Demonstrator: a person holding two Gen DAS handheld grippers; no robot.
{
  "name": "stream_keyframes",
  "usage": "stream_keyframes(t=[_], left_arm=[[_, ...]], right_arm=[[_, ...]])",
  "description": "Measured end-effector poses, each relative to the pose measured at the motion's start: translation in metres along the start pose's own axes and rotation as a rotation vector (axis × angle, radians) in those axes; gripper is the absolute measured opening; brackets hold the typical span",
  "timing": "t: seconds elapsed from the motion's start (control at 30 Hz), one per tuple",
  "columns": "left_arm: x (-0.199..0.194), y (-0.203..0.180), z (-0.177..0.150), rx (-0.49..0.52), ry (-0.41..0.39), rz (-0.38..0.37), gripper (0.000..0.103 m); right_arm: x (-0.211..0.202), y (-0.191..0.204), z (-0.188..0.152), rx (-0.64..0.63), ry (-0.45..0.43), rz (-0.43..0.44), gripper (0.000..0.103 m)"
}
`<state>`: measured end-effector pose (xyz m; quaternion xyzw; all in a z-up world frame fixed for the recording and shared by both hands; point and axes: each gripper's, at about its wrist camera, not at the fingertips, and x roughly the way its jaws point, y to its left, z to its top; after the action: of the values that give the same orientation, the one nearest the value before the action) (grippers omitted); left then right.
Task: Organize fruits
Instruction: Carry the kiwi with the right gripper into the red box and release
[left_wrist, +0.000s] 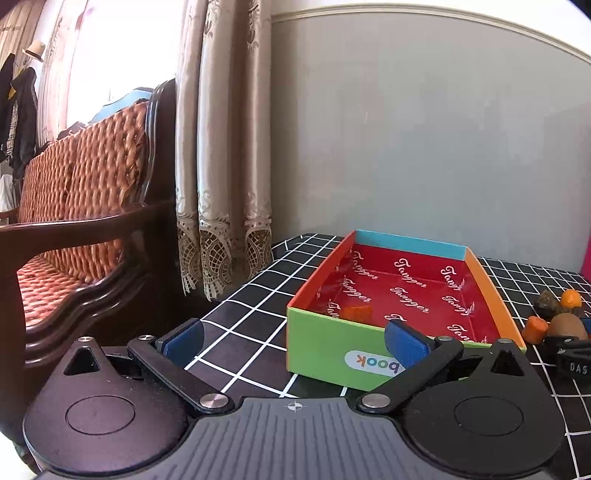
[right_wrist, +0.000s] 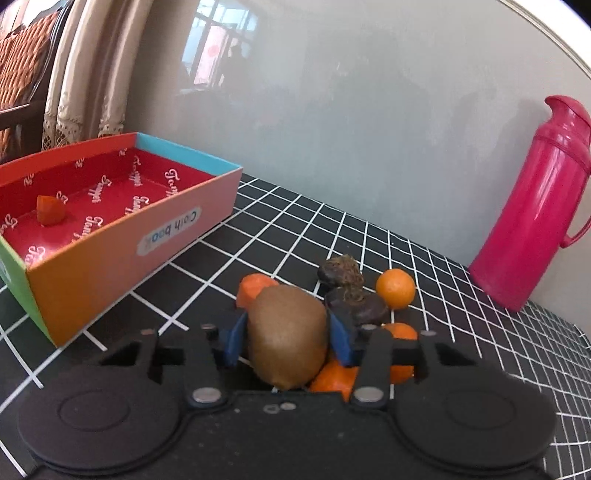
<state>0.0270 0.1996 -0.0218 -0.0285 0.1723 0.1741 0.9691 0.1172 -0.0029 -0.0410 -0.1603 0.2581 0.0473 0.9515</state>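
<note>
Black grid-cloth counter (right_wrist: 369, 236) against a grey wall, pink flask (right_wrist: 532, 206) right. Right tongs (right_wrist: 286, 338) pinch the kiwi (right_wrist: 288, 336) among loose fruit; left tongs (left_wrist: 295, 341) gape empty by the box (left_wrist: 332, 343).

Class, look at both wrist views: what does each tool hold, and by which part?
The right tool grips the kiwi across its sides. The left tool holds nothing.

Left hand-held gripper (left_wrist: 293, 341) spread wide; right hand-held gripper (right_wrist: 286, 341) narrowed.
</note>
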Motion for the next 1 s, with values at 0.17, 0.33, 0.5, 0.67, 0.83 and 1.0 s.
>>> stream_keyframes(t=[0.17,0.33,0.5,0.67,0.83,1.0], left_arm=[[-0.002,0.006,0.0,-0.01,0.008,-0.002,0.103],[-0.007,0.008,0.0,0.001,0.0,-0.003,0.103],[-0.009,0.02,-0.002,0.003,0.008,0.022,0.103],[-0.014,0.034,-0.003,-0.002,0.001,0.042,0.103],[-0.016,0.043,-0.006,0.015,0.009,0.057,0.103],[-0.017,0.046,-0.005,0.012,0.008,0.057,0.103]], right_arm=[[-0.004,-0.009,0.005,0.071,0.012,0.035,0.045],[-0.022,-0.003,0.018,0.086,-0.052,0.072,0.045],[-0.041,0.01,0.03,0.1,-0.133,0.131,0.045],[-0.059,0.034,0.041,0.089,-0.22,0.203,0.045],[-0.06,0.06,0.051,0.069,-0.227,0.255,0.045],[-0.045,0.078,0.053,0.046,-0.169,0.271,0.047]])
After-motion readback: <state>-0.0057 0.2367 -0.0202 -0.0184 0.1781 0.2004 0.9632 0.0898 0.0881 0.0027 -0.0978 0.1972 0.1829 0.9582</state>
